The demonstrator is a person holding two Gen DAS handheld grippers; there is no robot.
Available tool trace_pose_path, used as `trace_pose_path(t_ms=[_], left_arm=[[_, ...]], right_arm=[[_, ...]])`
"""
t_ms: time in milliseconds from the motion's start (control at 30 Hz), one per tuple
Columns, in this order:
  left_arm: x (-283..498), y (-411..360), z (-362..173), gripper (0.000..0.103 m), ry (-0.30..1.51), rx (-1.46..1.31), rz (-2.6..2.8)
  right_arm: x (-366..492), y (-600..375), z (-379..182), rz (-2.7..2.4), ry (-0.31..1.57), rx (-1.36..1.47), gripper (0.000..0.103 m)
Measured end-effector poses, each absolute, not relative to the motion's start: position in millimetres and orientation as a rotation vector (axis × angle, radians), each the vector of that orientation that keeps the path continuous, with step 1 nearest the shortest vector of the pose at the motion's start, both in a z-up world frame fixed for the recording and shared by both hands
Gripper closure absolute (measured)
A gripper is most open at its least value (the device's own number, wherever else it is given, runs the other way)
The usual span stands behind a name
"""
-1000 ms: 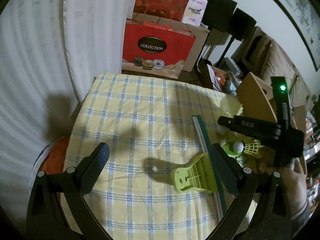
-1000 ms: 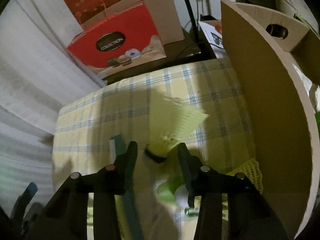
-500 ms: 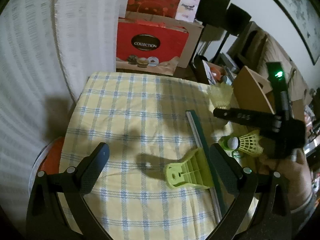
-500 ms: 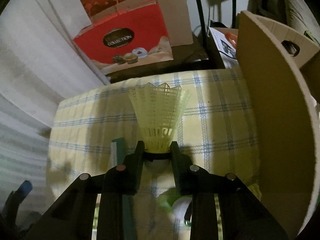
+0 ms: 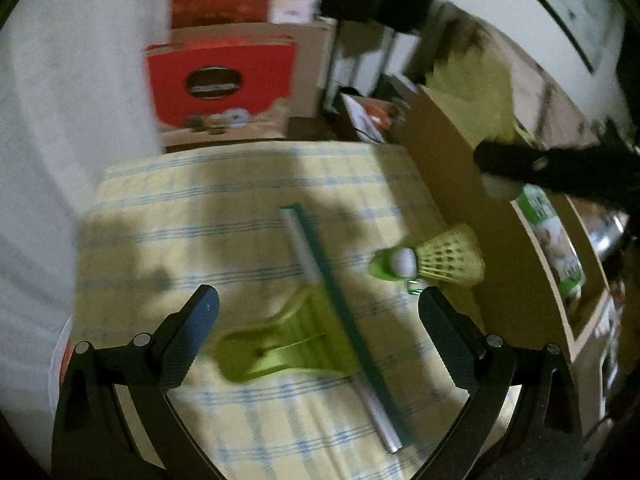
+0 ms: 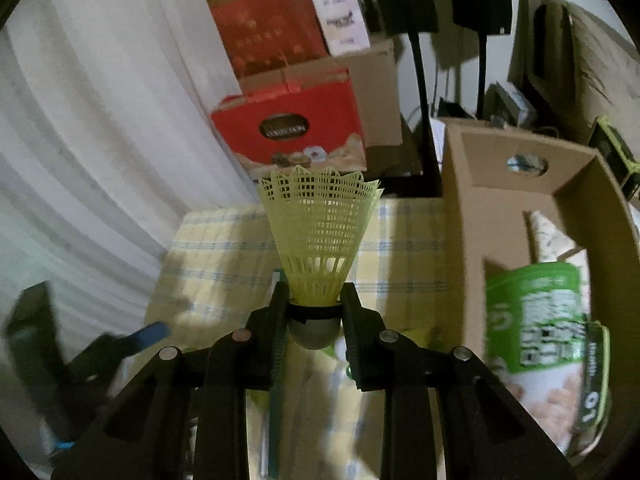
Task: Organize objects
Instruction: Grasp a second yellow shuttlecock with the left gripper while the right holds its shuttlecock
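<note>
A yellow mesh shuttlecock (image 6: 318, 232) stands upright in my right gripper (image 6: 315, 312), which is shut on its cork base above the checked tablecloth (image 6: 208, 264). In the left wrist view that right gripper (image 5: 496, 168) hangs at the upper right over the cardboard box (image 5: 500, 260), its shuttlecock (image 5: 472, 96) blurred. A second yellow shuttlecock (image 5: 444, 260) lies on the cloth beside the box. My left gripper (image 5: 320, 304) is open and holds nothing. It hangs above a lime-green plastic piece (image 5: 280, 344) and a long dark-green bar (image 5: 340, 308).
The open cardboard box (image 6: 472, 208) stands along the table's right side with a green-and-white packet (image 6: 548, 320) inside. Red gift bags and boxes (image 6: 288, 128) are stacked beyond the far edge. A white curtain (image 5: 60, 120) hangs on the left.
My right gripper has shut on the shuttlecock, lifted it off the cloth and carried it up beside the box. My left gripper has shifted sideways over the table and stays open.
</note>
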State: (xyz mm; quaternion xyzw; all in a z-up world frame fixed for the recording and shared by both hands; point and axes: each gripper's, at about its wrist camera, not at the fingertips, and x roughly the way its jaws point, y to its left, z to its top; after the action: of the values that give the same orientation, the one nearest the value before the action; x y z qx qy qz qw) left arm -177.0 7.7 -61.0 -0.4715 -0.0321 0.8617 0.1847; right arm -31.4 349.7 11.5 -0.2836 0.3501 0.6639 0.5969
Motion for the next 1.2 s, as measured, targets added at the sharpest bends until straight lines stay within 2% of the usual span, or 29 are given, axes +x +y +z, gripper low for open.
trace_pose_path(t_ms=[400, 600, 867, 967, 1067, 1133, 1200], left_arm=[[-190, 90, -76, 0.003, 0.315, -1.183, 2.277], [-189, 123, -85, 0.003, 0.603, -1.071, 2.188], [-181, 158, -95, 0.003, 0.746, -1.021, 2.055], [-185, 165, -100, 0.014, 0.737, -1.053, 2.021], [-191, 166, -106, 0.029, 0.718, -1.096, 2.000], [-194, 165, -108, 0.055, 0.684, -1.121, 1.986], [-199, 160, -107, 0.068, 0.635, -1.146, 1.987]], right_arm=[[15, 284, 54, 1.583, 0.811, -0.574, 0.078], [43, 265, 56, 1.573, 0.836, -0.528, 0.078], [68, 254, 52, 1.547, 0.856, -0.499, 0.078], [72, 253, 50, 1.543, 0.863, -0.496, 0.078], [74, 250, 48, 1.543, 0.868, -0.492, 0.078], [75, 250, 48, 1.543, 0.869, -0.493, 0.078], [75, 250, 48, 1.542, 0.869, -0.492, 0.078]])
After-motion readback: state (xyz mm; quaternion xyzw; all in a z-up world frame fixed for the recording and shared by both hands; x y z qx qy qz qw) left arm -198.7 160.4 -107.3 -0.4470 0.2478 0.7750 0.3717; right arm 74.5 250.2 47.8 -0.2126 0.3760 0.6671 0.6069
